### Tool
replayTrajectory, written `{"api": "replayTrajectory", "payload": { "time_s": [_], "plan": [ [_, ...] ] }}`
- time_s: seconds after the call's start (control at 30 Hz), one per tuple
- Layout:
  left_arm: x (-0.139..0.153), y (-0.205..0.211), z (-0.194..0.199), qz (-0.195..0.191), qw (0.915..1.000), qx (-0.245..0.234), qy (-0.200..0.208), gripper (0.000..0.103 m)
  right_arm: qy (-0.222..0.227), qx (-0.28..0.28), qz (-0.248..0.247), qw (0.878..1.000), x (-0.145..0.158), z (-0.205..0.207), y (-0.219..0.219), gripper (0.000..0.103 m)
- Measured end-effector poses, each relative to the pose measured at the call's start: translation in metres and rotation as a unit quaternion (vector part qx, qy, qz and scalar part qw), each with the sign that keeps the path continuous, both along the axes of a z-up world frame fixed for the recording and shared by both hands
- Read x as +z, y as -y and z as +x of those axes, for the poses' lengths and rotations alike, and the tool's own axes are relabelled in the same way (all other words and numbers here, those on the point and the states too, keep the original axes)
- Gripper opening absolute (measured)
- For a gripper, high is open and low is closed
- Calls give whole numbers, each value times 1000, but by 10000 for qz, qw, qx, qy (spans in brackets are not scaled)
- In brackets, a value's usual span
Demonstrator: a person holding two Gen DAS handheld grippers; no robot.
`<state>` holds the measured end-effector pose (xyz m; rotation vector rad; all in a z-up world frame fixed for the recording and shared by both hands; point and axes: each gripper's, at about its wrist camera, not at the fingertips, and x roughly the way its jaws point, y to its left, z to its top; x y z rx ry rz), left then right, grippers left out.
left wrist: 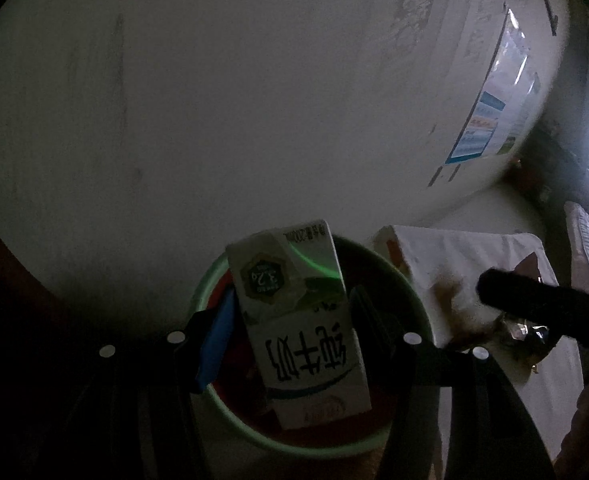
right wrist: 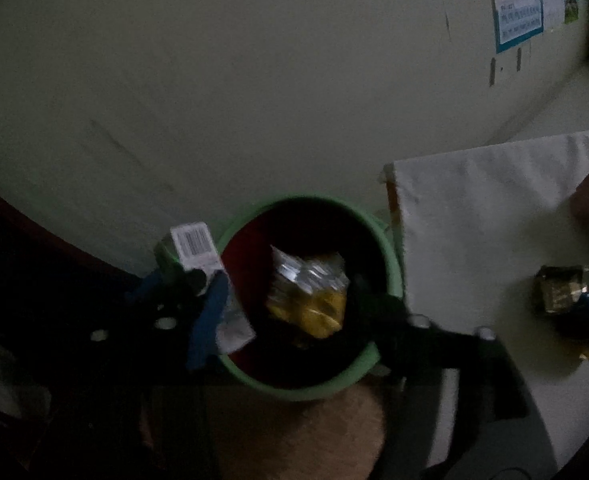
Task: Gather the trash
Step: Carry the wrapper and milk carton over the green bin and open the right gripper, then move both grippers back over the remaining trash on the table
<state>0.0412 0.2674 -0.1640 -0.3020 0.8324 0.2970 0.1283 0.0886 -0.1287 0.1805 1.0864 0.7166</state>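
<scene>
**Carton and wrapper over the bin**

We are looking past both grippers at a pale wall (left wrist: pixel 254 100), which is filling the view ahead of the fingers and carrying a poster (right wrist: pixel 518 4) up to the right. To the right of the fingers a white cloth (right wrist: pixel 474 220) is lying flat, with a crumpled foil scrap (right wrist: pixel 558 288) resting on it well apart from the right gripper.

Directly beyond and beneath the fingertips of both grippers a green-rimmed trash bin (left wrist: pixel 418 312) is standing with its mouth open toward us.

Our left gripper (left wrist: pixel 290 320) is pinching a white milk carton (left wrist: pixel 302 320) between its fingers, holding it upside down right over the bin's mouth.

Our right gripper (right wrist: pixel 290 300) is hanging over the same bin with a silver and yellow wrapper (right wrist: pixel 310 292) between its fingers; whether the jaws are pressing on it we cannot tell, as the view is dim and blurred.
</scene>
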Motion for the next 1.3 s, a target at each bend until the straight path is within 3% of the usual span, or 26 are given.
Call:
{"api": "replayTrajectory", "payload": {
  "time_s": [0.03,0.1,0.33,0.47,0.57,0.7,0.8,1.07,1.13,1.2,1.3],
  "plan": [
    [-1,0,0,-17,10000,9,-7,64,-14,-2,29,10000,-1,0,1,67],
    [-2,0,-3,-44,10000,27,38,69,-56,-47,41,10000,-1,-1,5,67],
    [-6,9,-2,-17,10000,-88,-37,69,-65,-537,-219,9983,-10,-5,58,71],
    [-4,17,0,-54,9999,-159,-20,69,7,-1322,-520,9899,-20,-7,125,71],
    [-3,29,1,-53,9996,-280,-24,69,-110,-2370,-847,9677,-38,-2,195,72],
    [-2,53,5,-2,9984,-564,-58,70,-704,-3521,-659,9310,-68,7,267,72],
    [-1,72,8,25,9970,-770,-94,71,-883,-3859,-568,9165,-83,17,287,72],
    [2,114,3,132,9915,-1279,-185,74,-1076,-3760,-516,9189,-104,52,278,72],
    [3,120,2,148,9906,-1347,-209,74,-1119,-3733,-435,9199,-105,53,279,60],
    [2,126,2,187,9894,-1418,-235,74,-1087,-3685,-364,9225,-105,53,280,41],
    [2,134,5,194,9879,-1516,-267,74,-997,-3556,-87,9293,-96,43,288,35]
  ]
}}
